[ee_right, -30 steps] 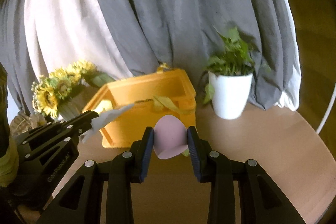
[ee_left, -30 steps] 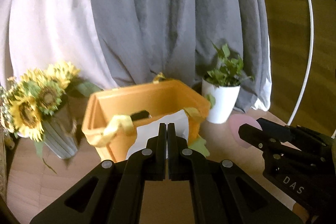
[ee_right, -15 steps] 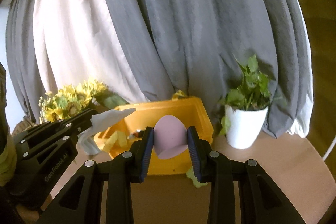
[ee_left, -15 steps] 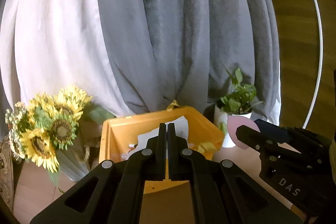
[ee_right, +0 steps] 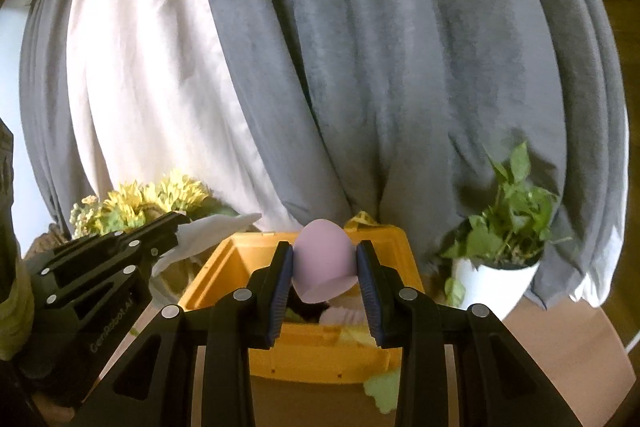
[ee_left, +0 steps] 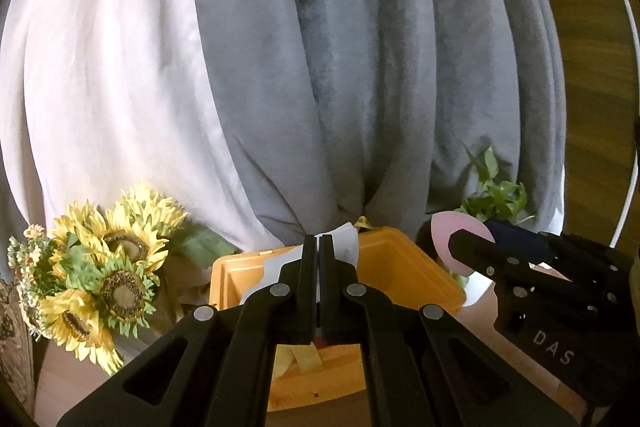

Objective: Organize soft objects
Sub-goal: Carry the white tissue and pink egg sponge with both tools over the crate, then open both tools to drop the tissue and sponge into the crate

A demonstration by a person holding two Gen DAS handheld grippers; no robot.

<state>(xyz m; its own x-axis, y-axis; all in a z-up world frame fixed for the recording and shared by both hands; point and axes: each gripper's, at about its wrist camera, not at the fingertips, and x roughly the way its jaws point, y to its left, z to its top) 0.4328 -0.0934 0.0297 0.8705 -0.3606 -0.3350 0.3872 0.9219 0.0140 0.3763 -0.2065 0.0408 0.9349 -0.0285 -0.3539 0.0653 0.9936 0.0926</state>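
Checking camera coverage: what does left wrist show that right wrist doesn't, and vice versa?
Left wrist only: sunflower faces close up, DAS lettering on the right gripper.

Right wrist only: the white pot unobstructed, a green piece on the table, the pink sponge seen between the pads.

Both: orange bin, curtains, left gripper shut on a white cloth.

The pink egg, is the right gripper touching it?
Touching. The right wrist view shows the right gripper with both jaws pressed against the sides of the pink egg.

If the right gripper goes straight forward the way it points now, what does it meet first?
Probably the far wall of the yellow bin; the right gripper, shut on the pink sponge, points over it. Depth is unclear.
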